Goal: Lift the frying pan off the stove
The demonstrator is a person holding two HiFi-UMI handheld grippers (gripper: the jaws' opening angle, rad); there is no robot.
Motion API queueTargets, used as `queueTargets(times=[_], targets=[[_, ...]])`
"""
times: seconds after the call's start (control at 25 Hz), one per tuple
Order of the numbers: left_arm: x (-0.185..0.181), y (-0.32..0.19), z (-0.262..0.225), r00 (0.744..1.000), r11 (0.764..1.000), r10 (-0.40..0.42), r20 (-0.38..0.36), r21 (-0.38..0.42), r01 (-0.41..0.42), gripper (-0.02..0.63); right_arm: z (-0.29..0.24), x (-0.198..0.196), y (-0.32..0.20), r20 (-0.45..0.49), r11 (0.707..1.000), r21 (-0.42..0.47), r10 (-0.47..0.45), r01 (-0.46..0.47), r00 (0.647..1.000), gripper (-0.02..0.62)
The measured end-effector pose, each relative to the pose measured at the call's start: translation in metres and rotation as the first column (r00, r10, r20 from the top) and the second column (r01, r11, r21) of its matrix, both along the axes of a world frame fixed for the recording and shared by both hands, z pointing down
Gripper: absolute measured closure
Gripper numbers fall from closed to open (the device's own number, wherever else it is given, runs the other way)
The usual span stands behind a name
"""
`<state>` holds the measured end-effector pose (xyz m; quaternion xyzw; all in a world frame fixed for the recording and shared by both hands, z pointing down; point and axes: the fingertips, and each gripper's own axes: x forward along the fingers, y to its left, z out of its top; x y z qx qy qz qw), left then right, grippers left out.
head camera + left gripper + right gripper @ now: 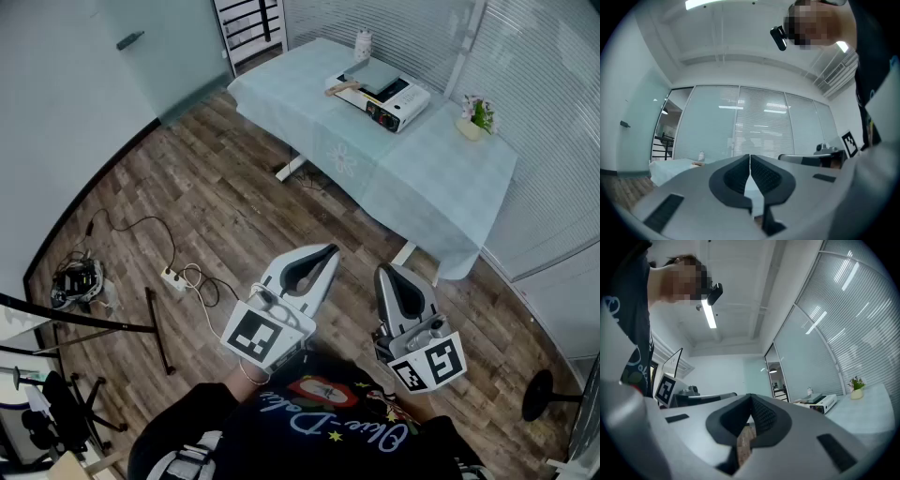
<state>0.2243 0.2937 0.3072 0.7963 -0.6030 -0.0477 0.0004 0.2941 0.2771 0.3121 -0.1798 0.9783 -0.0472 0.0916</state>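
Wood-plank floor point(225, 206), cloth-covered table point(441, 178), frosted glass walls point(525, 56)

Long table point(422, 187) under pale blue-green cloth standing on brown wood-plank floor point(216, 206). White box-shaped portable stove point(398, 101) sitting toward far end. Small white bottle point(363, 43) standing near it. Small cream pot with green plant point(472, 127) sitting near right edge. White power strip point(172, 277) lying on floor, well apart from table.

Unreadable script lettering on dark shirt point(309, 427)
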Motion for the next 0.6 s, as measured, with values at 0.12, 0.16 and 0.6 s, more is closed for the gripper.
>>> queueTargets(times=[0.12, 0.16, 0.6], targets=[[-0.003, 0.0, -0.001, 1.0, 1.0, -0.002, 0.0, 0.003, 0.002, 0.598, 0.001, -0.004, -0.001, -0.003, 1.0, 0.0, -0.005, 0.005, 1.0, 0.595], [-0.004, 0.0, -0.002, 1.0, 1.0, -0.003, -0.003, 0.004, 0.003, 0.598, 0.001, -0.005, -0.001, -0.005, 1.0, -0.001, -0.005, 0.005, 1.0, 0.595], [-0.04, 0.005, 0.005, 0.999, 0.999, -0.037, -0.009, -0.002, 0.037, 0.598, 0.0, -0.041, 0.001, 0.028, 0.999, 0.016, -0.036, 0.036, 0.999, 0.595]])
